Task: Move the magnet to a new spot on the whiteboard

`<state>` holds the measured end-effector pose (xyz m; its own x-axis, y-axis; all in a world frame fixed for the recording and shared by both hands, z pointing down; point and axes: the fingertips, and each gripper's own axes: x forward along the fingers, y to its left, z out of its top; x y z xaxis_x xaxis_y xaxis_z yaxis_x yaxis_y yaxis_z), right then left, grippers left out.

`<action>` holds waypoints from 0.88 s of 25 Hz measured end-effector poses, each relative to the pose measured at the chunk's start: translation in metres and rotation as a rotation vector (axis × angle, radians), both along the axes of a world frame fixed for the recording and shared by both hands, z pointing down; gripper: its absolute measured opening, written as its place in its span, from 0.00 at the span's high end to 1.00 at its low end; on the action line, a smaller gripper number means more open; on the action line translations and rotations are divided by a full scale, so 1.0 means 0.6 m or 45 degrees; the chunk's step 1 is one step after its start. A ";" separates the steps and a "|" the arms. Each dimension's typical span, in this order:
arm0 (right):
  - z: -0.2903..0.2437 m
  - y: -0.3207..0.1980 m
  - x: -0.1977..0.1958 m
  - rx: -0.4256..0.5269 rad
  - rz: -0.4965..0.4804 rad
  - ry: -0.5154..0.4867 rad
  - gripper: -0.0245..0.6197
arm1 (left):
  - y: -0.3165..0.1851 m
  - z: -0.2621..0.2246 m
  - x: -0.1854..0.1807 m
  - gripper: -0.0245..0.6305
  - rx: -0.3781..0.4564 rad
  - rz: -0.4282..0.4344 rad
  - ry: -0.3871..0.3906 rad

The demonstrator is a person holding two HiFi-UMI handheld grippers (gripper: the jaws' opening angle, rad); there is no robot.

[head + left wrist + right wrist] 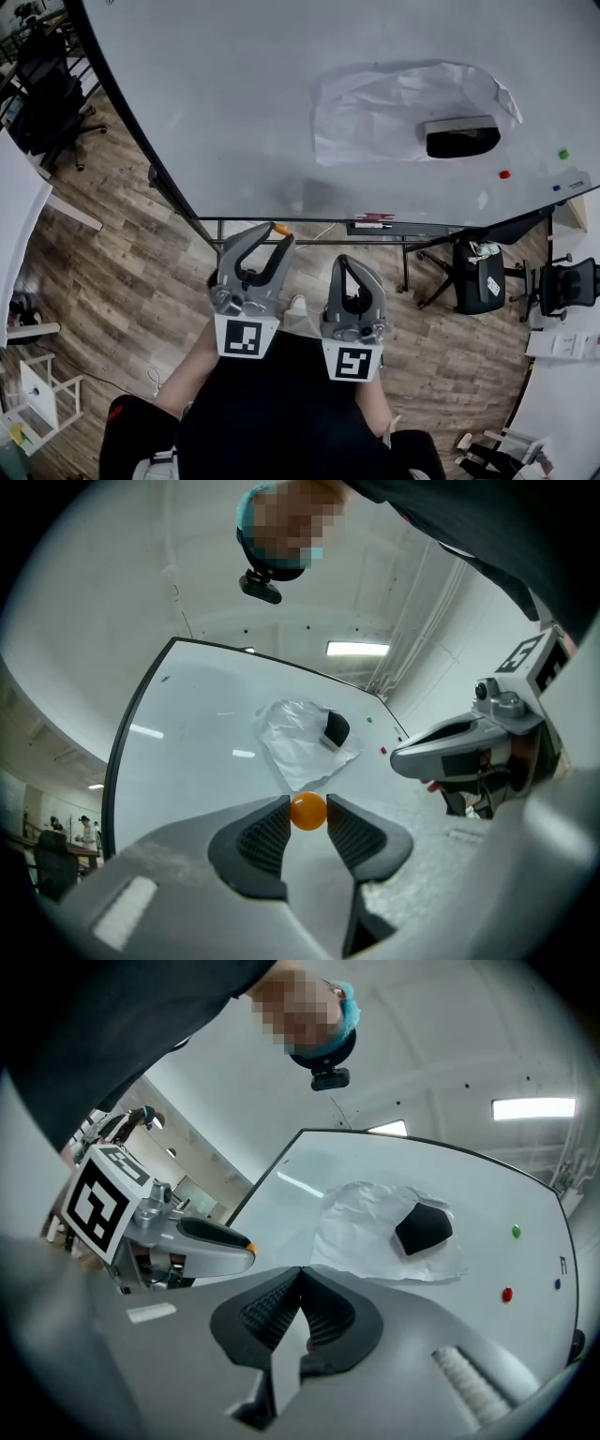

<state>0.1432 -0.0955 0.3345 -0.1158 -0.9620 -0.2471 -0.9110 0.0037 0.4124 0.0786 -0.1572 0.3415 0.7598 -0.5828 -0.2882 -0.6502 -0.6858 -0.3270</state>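
Small orange ball magnet (308, 812) pinched at the tips of the left tongs (308, 823), clear of the large white whiteboard (234, 94).
Light, hard, round, likely slippery: squeeze across its middle; right tongs (299, 1283) clenched, empty.

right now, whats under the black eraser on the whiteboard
A crumpled white sheet lies under the black eraser, spread on the whiteboard. Whatever is beneath the sheet or directly under the eraser is covered.

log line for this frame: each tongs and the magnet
left tongs: shut on orange magnet | right tongs: shut, empty | placement: held off whiteboard, not yet placed
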 end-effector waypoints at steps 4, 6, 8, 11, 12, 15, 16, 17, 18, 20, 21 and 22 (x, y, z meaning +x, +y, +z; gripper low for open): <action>0.002 -0.009 0.001 -0.007 -0.024 0.006 0.96 | -0.012 -0.002 0.002 0.76 -0.003 -0.025 0.008; 0.002 -0.015 0.001 -0.009 -0.039 0.012 0.96 | -0.020 -0.005 0.004 0.76 0.002 -0.038 0.011; 0.002 -0.020 0.003 -0.009 -0.050 0.013 0.96 | -0.029 -0.007 0.007 0.76 0.008 -0.053 0.013; 0.002 -0.026 0.006 -0.009 -0.066 0.011 0.96 | -0.044 -0.012 0.008 0.76 0.025 -0.081 0.012; 0.002 -0.027 0.008 -0.009 -0.071 0.011 0.96 | -0.049 -0.015 0.007 0.76 0.033 -0.091 0.013; 0.004 -0.032 0.013 -0.011 -0.088 0.016 0.96 | -0.066 -0.022 0.007 0.76 0.054 -0.126 0.014; 0.005 -0.034 0.015 -0.013 -0.094 0.016 0.96 | -0.071 -0.023 0.006 0.76 0.057 -0.138 0.014; 0.006 -0.035 0.018 -0.016 -0.099 0.018 0.96 | -0.076 -0.024 0.006 0.76 0.059 -0.151 0.014; 0.006 -0.036 0.020 -0.019 -0.105 0.021 0.96 | -0.080 -0.025 0.005 0.76 0.061 -0.163 0.013; 0.006 -0.039 0.024 -0.021 -0.116 0.030 0.96 | -0.088 -0.028 0.005 0.76 0.067 -0.185 0.016; 0.005 -0.041 0.027 -0.020 -0.121 0.031 0.96 | -0.092 -0.030 0.004 0.76 0.071 -0.195 0.022; 0.004 -0.043 0.030 -0.019 -0.126 0.032 0.96 | -0.096 -0.033 0.004 0.76 0.076 -0.206 0.027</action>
<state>0.1612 -0.1211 0.3370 -0.2161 -0.9493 -0.2285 -0.8952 0.0992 0.4345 0.0813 -0.2146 0.3218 0.6509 -0.6783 -0.3409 -0.7576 -0.5516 -0.3491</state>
